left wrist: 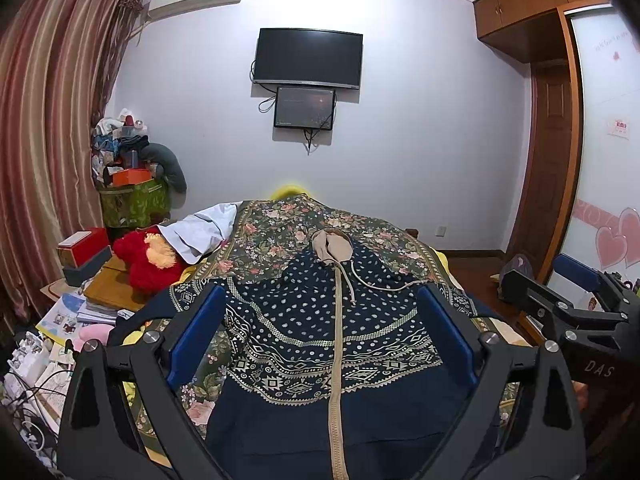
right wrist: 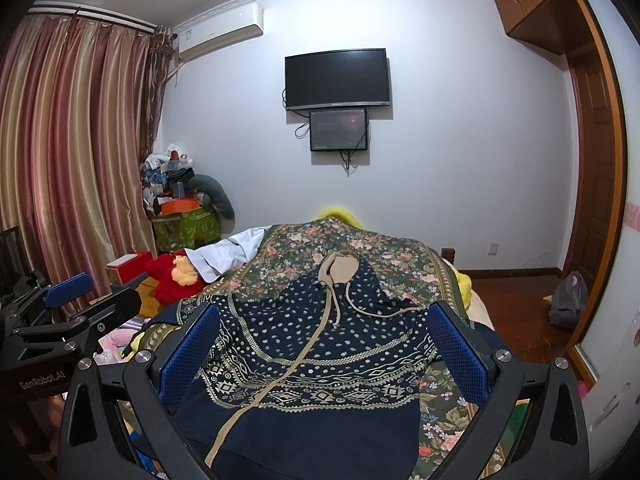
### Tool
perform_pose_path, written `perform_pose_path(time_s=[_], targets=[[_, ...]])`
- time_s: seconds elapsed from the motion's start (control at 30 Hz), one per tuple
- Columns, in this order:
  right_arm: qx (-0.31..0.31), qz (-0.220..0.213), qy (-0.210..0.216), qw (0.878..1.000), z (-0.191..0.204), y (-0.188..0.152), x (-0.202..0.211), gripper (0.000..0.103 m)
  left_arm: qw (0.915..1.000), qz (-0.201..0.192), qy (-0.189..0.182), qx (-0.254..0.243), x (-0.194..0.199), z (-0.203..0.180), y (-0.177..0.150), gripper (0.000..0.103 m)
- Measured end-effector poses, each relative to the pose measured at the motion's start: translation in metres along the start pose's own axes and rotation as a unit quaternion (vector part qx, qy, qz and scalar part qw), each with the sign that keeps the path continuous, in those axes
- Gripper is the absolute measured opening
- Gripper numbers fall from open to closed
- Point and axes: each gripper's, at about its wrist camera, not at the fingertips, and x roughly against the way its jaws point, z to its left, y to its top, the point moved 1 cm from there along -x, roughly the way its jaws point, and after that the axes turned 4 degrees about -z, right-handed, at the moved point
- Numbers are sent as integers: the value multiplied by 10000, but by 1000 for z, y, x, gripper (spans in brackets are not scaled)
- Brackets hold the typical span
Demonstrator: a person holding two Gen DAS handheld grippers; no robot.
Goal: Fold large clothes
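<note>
Your left tool [left wrist: 324, 332] sits low centre of its frame, fingers spread wide, the hoodie [left wrist: 320, 320] between and under them. Hoodie lies flat on the bedspread [left wrist: 272, 232], hood [left wrist: 332, 246] toward the far wall. Your right tool [left wrist: 560, 300] shows at right edge of that frame. Plush toy [left wrist: 146, 258] lies left of the bed, boxes [left wrist: 84, 256] further left. Clutter pile [left wrist: 128, 168] stands mid-left against the curtain [left wrist: 48, 120]. Television [left wrist: 308, 58] hangs upper centre, smaller screen [left wrist: 305, 107] directly below it. Wardrobe [left wrist: 520, 12] fills upper right.
</note>
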Motion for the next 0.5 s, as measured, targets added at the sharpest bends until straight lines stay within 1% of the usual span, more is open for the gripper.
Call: perform_pose_path(time_s=[0.5], targets=[[-10, 14, -5, 10000, -1, 0, -2, 103, 10000, -23, -16, -43, 1, -4, 0, 97]])
